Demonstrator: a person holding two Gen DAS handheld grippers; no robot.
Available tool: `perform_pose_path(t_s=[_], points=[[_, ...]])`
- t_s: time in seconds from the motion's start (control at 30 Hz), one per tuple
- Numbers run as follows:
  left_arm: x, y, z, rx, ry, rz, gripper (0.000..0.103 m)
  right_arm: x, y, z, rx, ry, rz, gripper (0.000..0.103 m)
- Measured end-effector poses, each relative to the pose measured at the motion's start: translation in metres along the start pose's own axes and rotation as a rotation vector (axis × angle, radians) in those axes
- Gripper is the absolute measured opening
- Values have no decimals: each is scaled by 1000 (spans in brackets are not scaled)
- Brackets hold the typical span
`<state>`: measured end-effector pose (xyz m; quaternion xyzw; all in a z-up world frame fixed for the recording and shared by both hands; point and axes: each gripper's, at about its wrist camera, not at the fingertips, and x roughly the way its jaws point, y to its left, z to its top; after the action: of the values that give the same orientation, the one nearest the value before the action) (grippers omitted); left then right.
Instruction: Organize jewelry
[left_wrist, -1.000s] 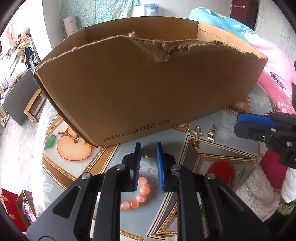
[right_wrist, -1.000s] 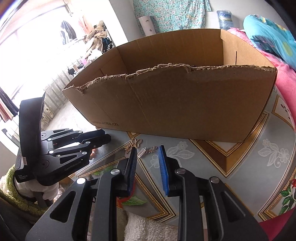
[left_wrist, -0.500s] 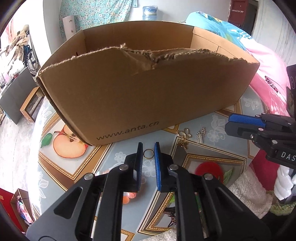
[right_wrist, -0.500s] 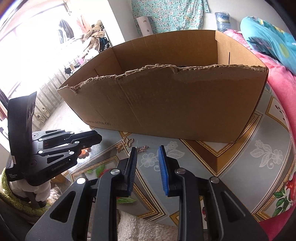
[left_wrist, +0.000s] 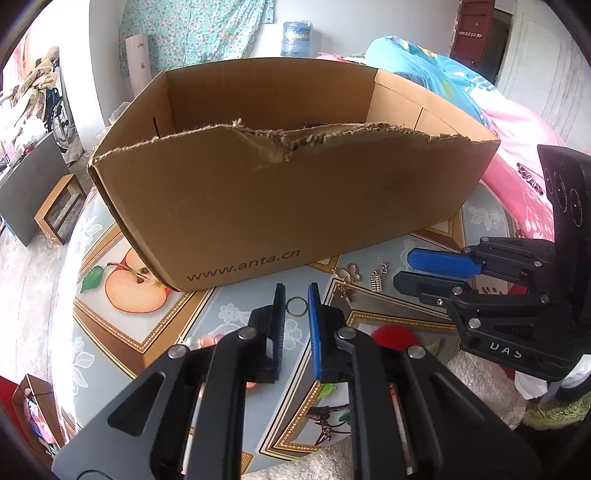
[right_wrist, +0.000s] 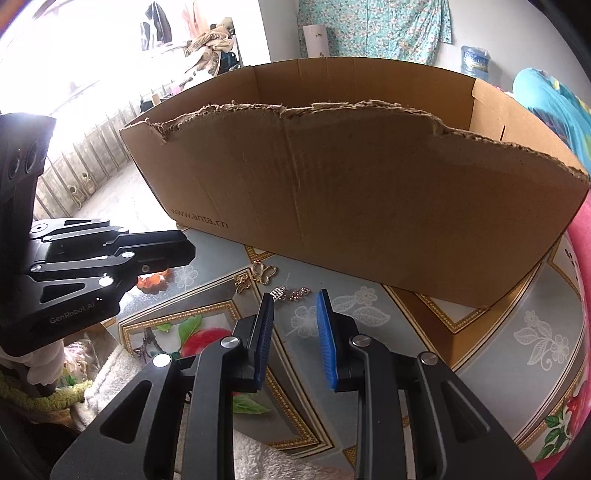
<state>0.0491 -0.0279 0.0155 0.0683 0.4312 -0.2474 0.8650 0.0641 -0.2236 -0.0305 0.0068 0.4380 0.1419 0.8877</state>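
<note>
A brown cardboard box (left_wrist: 295, 199) with a torn front rim stands on the patterned table; it also shows in the right wrist view (right_wrist: 369, 206). A small metal ring (left_wrist: 296, 306) lies on the table just beyond my open, empty left gripper (left_wrist: 296, 295). Gold butterfly charms (left_wrist: 347, 275) and a silver earring (left_wrist: 377, 282) lie right of the ring, in front of the box. Pink-orange beads (left_wrist: 207, 341) lie under the left fingers. My right gripper (right_wrist: 295, 301) is open and empty, just short of the silver earring (right_wrist: 290, 294) and gold charms (right_wrist: 264, 273).
The table (left_wrist: 110, 332) has a fruit-print cover. A bed with pink and blue bedding (left_wrist: 517, 122) lies to the right. A white fluffy cloth (right_wrist: 258, 458) lies at the table's near edge. A small wooden stool (left_wrist: 59, 206) stands on the floor at left.
Both grippers have pulled back and risen a little from the box. The beads have slid under the left fingers in the view. The right jaws have opened slightly wider.
</note>
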Motion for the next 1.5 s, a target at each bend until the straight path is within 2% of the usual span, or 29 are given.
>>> perform_pose_path(t_s=[0.2, 0.57, 0.73, 0.93, 1.27, 1.37, 1.47, 1.5], points=[[8, 0, 4, -2, 2, 0, 11, 11, 1, 4, -59, 14, -32, 24], [18, -2, 7, -7, 16, -1, 11, 25, 17, 16, -117, 23, -11, 23], [19, -2, 7, -7, 17, -1, 11, 26, 27, 15, -141, 32, 16, 6], [20, -1, 7, -9, 12, -1, 11, 26, 26, 15, -101, 34, 53, 3], [19, 1, 4, -13, 7, 0, 11, -1, 11, 8, -19, -10, 55, 2], [19, 0, 3, -12, 6, -2, 11, 1, 12, 11, -28, 10, 45, 2], [18, 0, 4, -9, 2, -1, 11, 7, 19, 15, -67, 26, 37, 7], [17, 0, 3, -11, 1, -1, 11, 8, 21, 16, -83, 27, 27, 17]])
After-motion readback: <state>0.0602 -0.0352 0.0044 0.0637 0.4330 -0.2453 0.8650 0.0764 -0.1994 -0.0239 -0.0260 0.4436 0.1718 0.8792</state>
